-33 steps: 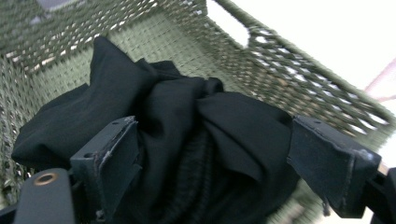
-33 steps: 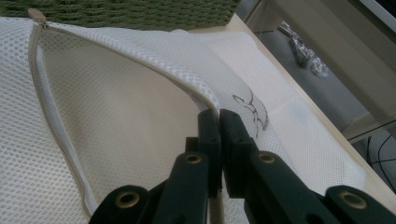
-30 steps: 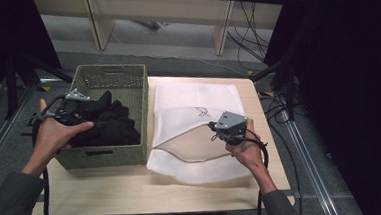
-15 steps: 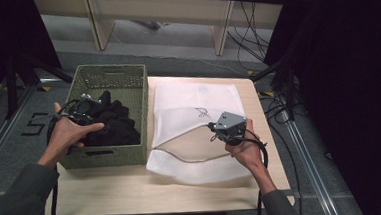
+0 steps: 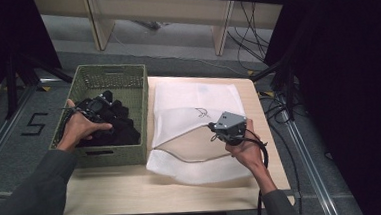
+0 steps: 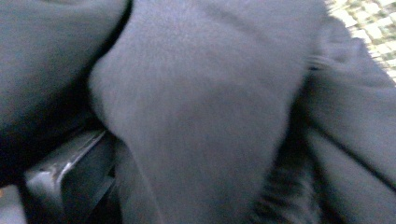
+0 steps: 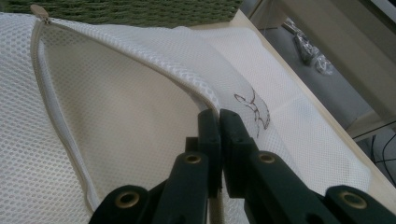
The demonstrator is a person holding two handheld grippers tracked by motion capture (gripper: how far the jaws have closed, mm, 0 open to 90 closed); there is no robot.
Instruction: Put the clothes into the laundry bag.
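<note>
Left claw (image 5: 99,104) is pushing down into the dark clothes (image 5: 113,126) in the basket (image 5: 144,115), jaws just spreading wide around a fold, while right claw (image 7: 218,122) is pinching the mesh bag (image 5: 193,97) rim, holding its mouth open to the right

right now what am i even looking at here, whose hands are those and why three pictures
A person stands at a pale wooden table and holds a hand-held two-jaw gripper in each hand. The high view looks down from above; each of the other two comes from a camera riding on one gripper.

On the table sit a green woven basket of black clothes and a white mesh laundry bag, unzipped.

The left gripper is down among the black clothes. Its jaws have just been opening, and cloth lies close against its camera; nothing looks clamped yet.

The right gripper is shut on the bag's zipper edge, lifting the mouth open.
</note>
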